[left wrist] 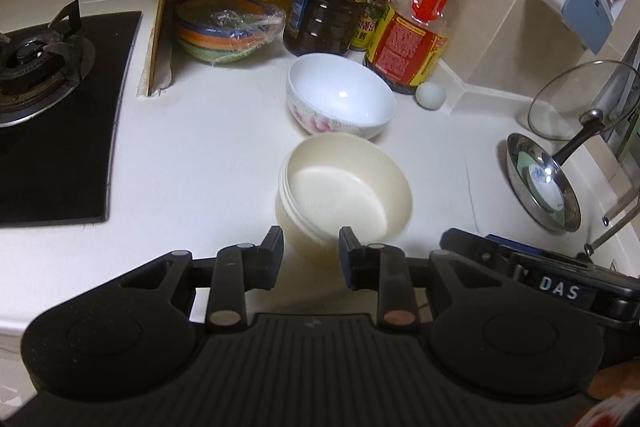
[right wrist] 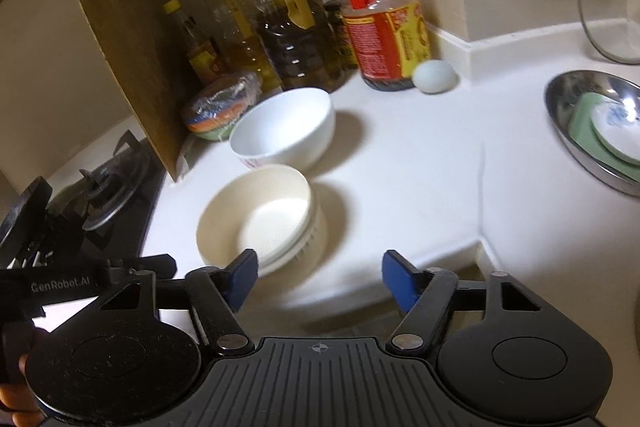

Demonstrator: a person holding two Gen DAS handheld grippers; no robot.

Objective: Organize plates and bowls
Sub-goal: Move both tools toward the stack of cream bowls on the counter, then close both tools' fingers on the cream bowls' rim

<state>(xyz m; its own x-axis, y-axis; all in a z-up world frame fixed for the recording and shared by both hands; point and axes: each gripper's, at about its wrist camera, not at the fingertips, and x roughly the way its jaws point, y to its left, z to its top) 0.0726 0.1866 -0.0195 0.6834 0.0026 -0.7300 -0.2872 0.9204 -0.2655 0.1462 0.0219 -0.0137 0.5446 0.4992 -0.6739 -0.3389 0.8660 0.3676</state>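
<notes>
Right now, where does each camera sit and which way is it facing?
Left wrist: on the left gripper, looking down at the cream bowl, jaws open; right gripper shows at right.
Right wrist: on the right gripper, jaws open over the counter edge; fingertips at bottom left.
Shared: cream bowl, white bowl, egg.

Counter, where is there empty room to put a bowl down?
Bare counter lies between the stove and the cream bowl, and between that bowl and the steel pan. The back corner is crowded with bottles, a wrapped bowl, the white bowl and an egg.
</notes>
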